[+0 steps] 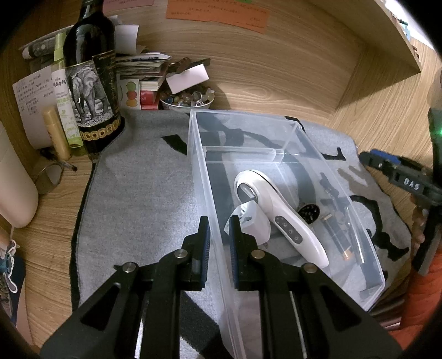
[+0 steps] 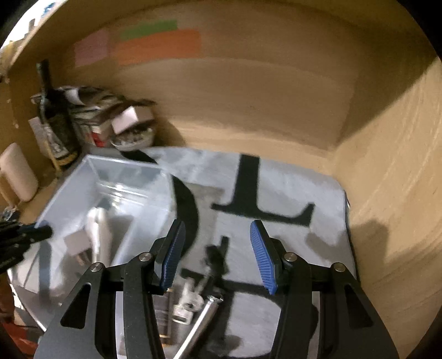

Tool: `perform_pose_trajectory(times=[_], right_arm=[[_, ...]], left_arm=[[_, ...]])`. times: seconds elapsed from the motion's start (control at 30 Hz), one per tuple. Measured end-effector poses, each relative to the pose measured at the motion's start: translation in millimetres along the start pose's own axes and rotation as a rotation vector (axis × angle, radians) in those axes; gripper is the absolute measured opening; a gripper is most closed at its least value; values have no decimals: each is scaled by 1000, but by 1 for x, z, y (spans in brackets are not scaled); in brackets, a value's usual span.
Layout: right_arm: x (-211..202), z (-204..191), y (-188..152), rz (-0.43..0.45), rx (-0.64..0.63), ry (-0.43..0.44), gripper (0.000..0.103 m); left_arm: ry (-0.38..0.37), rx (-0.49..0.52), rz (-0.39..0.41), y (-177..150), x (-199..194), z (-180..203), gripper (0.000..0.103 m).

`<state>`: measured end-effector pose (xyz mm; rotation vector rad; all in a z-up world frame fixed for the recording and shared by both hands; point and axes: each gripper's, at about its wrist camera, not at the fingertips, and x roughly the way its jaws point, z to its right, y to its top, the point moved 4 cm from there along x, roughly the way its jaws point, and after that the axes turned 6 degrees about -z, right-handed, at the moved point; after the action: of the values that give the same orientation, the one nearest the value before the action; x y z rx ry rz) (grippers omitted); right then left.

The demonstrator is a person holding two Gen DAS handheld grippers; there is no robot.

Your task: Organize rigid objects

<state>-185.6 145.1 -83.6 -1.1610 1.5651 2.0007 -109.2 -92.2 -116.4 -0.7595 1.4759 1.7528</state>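
**Left gripper clamps the bin wall; right gripper spread above loose items**

Nearest the left wrist lens, the left gripper (image 1: 218,234) has its two dark pads drawn narrow around the near left wall of the clear plastic bin (image 1: 201,165), one pad outside the wall and one inside, so the wall is pinched between them. Just past the inner pad, inside the bin, lies a white charger plug (image 1: 252,221), touching the handle of a white handheld device (image 1: 276,215) that lies diagonally across the bin floor. Beside that device sits a small round black part (image 1: 308,212), and along the right wall lie dark pen-like items (image 1: 338,221); their exact kind cannot be told. A clear divider crosses the bin farther back. The bin stands on a grey mat with black lettering (image 1: 138,179), which covers a wooden desk (image 1: 359,110).

The right gripper (image 2: 218,254) hangs over the mat to the right of the bin, its blue-faced fingers (image 2: 262,256) spread wide and holding nothing. Under and just behind it, on the mat, lie a small black object (image 2: 215,256), a clear-and-metal piece (image 2: 187,301) and a silver rod (image 2: 201,323); this view is blurred, so details are unclear.

At the back left corner of the desk stand a dark bottle with an elephant label (image 1: 91,91), a slim green-and-white bottle (image 1: 65,96), stacked papers and a bowl of small stones (image 1: 187,99). Coloured notes (image 1: 218,13) are stuck to the wooden back panel.
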Motion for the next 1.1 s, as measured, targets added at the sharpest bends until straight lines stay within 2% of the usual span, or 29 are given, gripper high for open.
perform_pose_trajectory(times=[0.23,0.43,0.73,0.9,1.1], right_arm=[[28,13,-29,-101,50,1,46],[59,15,-38,-190,95,74,46],[78,-7,-38,-233,10,91,46],[80,-5,-39,-230,5,77,25],[72,1,-40,-213,22,69,24]], left_arm=[[0,3,-4,-1,-1,0,12],[6,9,-5,-1,-1,1,12],[6,11,-5,-1,-1,1,12],[6,11,-4,-2,0,1,12],[6,10,-5,-2,0,1,12]])
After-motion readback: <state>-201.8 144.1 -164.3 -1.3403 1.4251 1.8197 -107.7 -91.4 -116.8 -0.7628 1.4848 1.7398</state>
